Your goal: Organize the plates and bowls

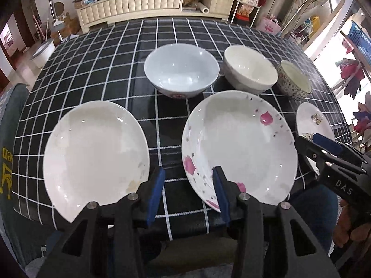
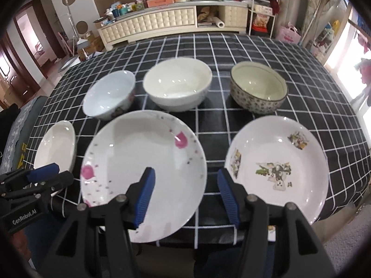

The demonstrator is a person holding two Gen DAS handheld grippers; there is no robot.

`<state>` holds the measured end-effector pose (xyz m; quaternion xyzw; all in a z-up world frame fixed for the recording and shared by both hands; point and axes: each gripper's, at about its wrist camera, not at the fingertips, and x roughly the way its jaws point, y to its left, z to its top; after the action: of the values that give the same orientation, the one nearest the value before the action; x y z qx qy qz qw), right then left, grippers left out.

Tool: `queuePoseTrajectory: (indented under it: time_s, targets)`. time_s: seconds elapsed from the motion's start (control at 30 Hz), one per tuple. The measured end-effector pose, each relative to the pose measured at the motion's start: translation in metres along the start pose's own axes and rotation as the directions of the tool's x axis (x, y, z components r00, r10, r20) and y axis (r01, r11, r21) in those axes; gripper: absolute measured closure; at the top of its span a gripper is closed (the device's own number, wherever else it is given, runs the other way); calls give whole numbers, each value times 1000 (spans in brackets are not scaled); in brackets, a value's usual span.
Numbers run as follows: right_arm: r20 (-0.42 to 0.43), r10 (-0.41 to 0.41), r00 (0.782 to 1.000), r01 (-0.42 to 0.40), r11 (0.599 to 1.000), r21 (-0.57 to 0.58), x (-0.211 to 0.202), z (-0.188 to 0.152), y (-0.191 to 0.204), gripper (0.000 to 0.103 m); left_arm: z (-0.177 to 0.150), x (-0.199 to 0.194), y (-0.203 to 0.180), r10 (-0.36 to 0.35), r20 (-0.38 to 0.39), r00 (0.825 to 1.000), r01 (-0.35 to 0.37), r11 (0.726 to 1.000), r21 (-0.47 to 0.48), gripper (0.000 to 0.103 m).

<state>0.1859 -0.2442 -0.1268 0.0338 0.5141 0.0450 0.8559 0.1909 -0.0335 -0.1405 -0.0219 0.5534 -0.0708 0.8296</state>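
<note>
Left gripper [image 1: 189, 176] sits nearest the lens, jaws partly open with nothing between them, hovering over the near tabletop edge in the gap between plain white plate [image 1: 96, 155] and pink-flower plate [image 1: 238, 148]. Its right pad overlaps the flower plate's near rim in view; contact can't be confirmed.

Right gripper [image 2: 186, 178] has jaws open wider, also empty, above the gap between the pink-flower plate [image 2: 143, 173] and the plate with the worn decal [image 2: 278, 166]. Left pad overlaps the flower plate in view.

Layout on the black checked tabletop [image 1: 92, 58]:
- front row, left to right: plain white plate, pink-flower plate, decal plate [image 1: 313, 125]
- back row: pale blue bowl [image 1: 182, 71], cream bowl [image 1: 250, 69], patterned bowl [image 1: 294, 78]
- all upright, none stacked
- cream and patterned bowls look just beside each other from the left wrist, apart from the right wrist

Person's fingers [image 1: 352, 222] show at right edge, behind the right gripper's handle. Cream cabinet [image 2: 162, 22] stands beyond the tabletop.
</note>
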Motion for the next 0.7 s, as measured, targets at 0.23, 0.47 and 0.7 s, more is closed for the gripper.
queuePoseTrajectory:
  time_s: [0.23,0.47,0.7]
  targets:
    - [-46,-5,999,4,1000,-16,24,5,-7,42,10,23,4,-15,-33,999,15,1000,-14,63]
    - [-44,-13,999,9,997,-75,34,15,-4,42,17,37,2,-19,-50,999,19,1000,6,67]
    - [-76,-13,997,4,994,-108,47,17,-6,43,17,45,-2,-13,-61,998,15,1000,27,84]
